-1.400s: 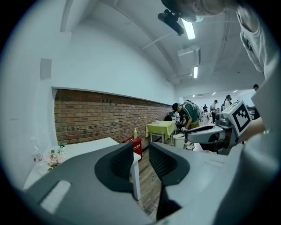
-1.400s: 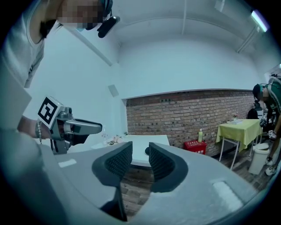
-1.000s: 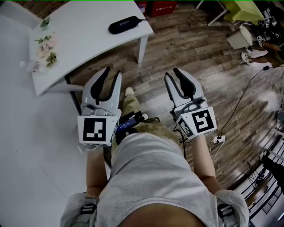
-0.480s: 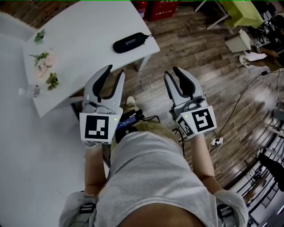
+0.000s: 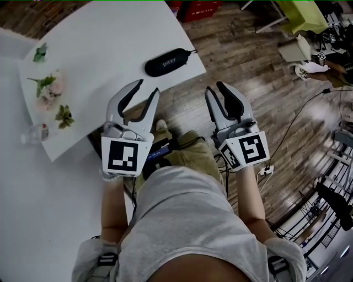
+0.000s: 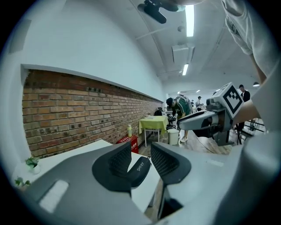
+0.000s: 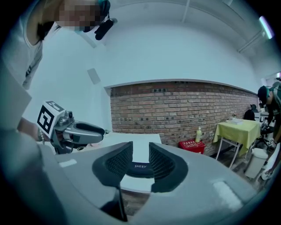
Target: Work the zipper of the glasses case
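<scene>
The black oblong glasses case [image 5: 167, 61] lies on the white table [image 5: 99, 49], near its right corner, with its zipper pull pointing right. Both grippers hover short of it over the wooden floor and table edge. My left gripper [image 5: 146, 88] is open; its jaws have just been opening, with nothing between them. My right gripper [image 5: 216, 88] is also open and empty. Each gripper view frames the case [image 6: 139, 168] [image 7: 140, 167] far beyond the open jaws of the left gripper [image 6: 140, 149] and the right gripper [image 7: 140, 147].
Small flower sprigs [image 5: 49, 88] and a clear bottle [image 5: 34, 132] sit at the table's left end. Red crates [image 5: 198, 8] and a yellow-green table [image 5: 303, 14] stand beyond. Cables [image 5: 298, 126] run across the floor at right. The person's legs are below the grippers.
Both grippers have come forward towards the table, so the case and table edge now lie closer to them. The left jaws stand wider apart than before.
</scene>
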`<state>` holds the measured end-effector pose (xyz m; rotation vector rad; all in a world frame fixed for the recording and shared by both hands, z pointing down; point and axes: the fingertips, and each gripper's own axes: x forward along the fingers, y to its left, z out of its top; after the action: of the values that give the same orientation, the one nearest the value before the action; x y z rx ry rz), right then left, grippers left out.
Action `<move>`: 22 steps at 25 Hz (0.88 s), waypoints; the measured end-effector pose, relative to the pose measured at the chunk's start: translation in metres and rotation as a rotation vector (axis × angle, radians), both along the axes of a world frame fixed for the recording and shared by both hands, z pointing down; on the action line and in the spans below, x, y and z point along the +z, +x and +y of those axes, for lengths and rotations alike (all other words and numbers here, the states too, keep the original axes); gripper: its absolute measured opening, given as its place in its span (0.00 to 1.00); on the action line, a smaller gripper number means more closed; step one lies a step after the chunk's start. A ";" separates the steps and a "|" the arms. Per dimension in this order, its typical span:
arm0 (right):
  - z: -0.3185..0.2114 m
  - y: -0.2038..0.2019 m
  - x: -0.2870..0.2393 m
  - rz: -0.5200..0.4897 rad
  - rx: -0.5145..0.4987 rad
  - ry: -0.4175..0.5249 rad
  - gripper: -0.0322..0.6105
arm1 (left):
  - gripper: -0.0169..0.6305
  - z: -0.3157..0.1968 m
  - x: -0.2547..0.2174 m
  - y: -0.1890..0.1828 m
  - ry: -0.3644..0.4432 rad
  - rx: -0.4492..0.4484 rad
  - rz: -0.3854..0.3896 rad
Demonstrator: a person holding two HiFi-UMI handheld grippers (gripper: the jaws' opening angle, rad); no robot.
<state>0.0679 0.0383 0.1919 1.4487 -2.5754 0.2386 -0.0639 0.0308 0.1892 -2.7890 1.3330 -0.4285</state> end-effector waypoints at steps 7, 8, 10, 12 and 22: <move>-0.019 -0.002 0.014 0.021 -0.009 -0.035 0.22 | 0.28 -0.017 0.027 0.002 -0.012 0.053 -0.093; -0.022 -0.003 0.016 0.023 -0.012 -0.042 0.22 | 0.29 -0.019 0.032 0.002 -0.017 0.058 -0.107; -0.027 -0.004 0.022 0.023 -0.019 -0.056 0.22 | 0.30 -0.024 0.043 0.003 -0.024 0.068 -0.145; -0.033 -0.005 0.029 0.021 -0.025 -0.068 0.22 | 0.31 -0.029 0.056 0.005 -0.031 0.085 -0.190; -0.059 -0.001 0.056 0.030 -0.043 -0.128 0.22 | 0.36 -0.049 0.128 0.023 -0.044 0.173 -0.422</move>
<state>0.0665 -0.0205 0.2483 1.3412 -2.5142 0.3652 -0.0411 -0.0178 0.3170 -2.6090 0.9925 -0.9775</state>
